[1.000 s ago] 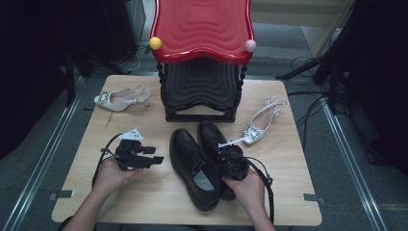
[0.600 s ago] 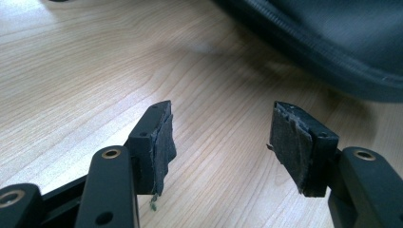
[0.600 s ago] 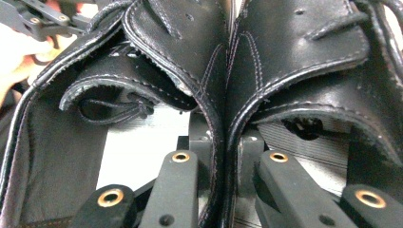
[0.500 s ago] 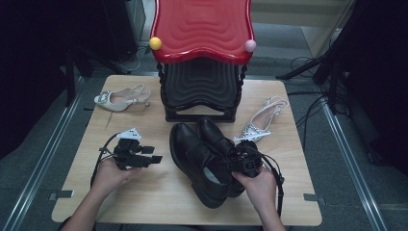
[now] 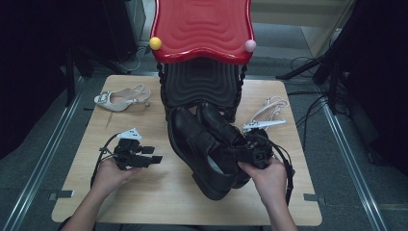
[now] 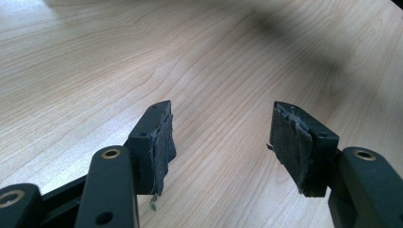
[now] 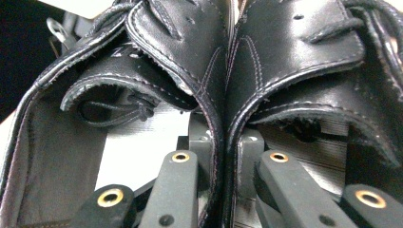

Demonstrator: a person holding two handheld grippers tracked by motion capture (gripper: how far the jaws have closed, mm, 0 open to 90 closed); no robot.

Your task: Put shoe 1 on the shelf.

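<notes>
A pair of black leather shoes [image 5: 207,149] is held by the right gripper [image 5: 254,150], its jaws pinched on the two inner walls pressed together [image 7: 223,118], toes raised toward the red-topped stand [image 5: 202,29]. The left gripper [image 5: 144,160] is kept wide open over the bare table [image 6: 95,61].

Black shoes [image 7: 209,71] – glossy stitched leather; table [image 6: 142,57] – pale matt wood grain; stool seat [image 5: 202,24] – shiny red plastic

**Around the work area**

A red-topped shoe rack [image 5: 202,29] stands at the far edge of the light wooden table [image 5: 144,202]. A pale slingback heel [image 5: 120,98] lies left of it, a white strappy sandal [image 5: 269,113] to its right.
</notes>
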